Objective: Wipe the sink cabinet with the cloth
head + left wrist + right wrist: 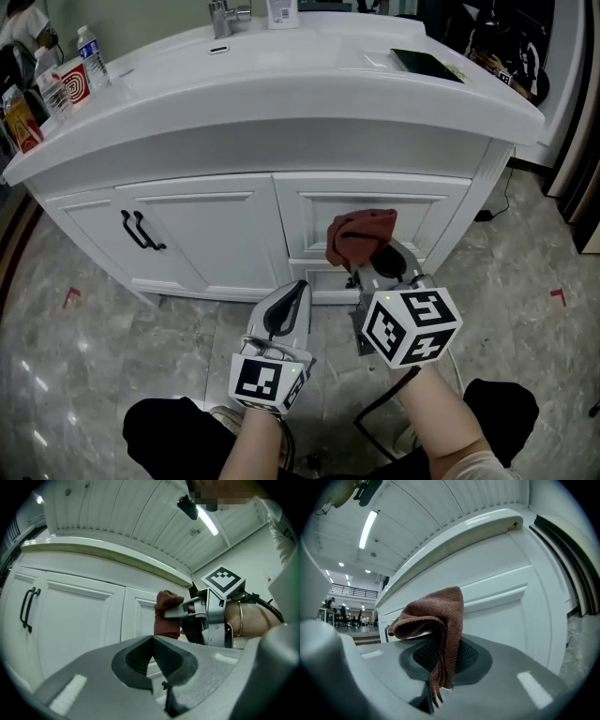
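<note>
Grey plastic jaws of the left gripper (296,289) are pressed together on nothing, nearest the person and low on the left. Just to its right, the right gripper (373,265) pinches the rust-brown cloth (360,234), which bunches up beyond its tips. Farther on is the right-hand panel (431,216) of the white sink cabinet (197,230). Whether cloth touches panel cannot be told. The panel lies straight ahead of the cloth, so the right gripper looks best placed to wipe.
</note>
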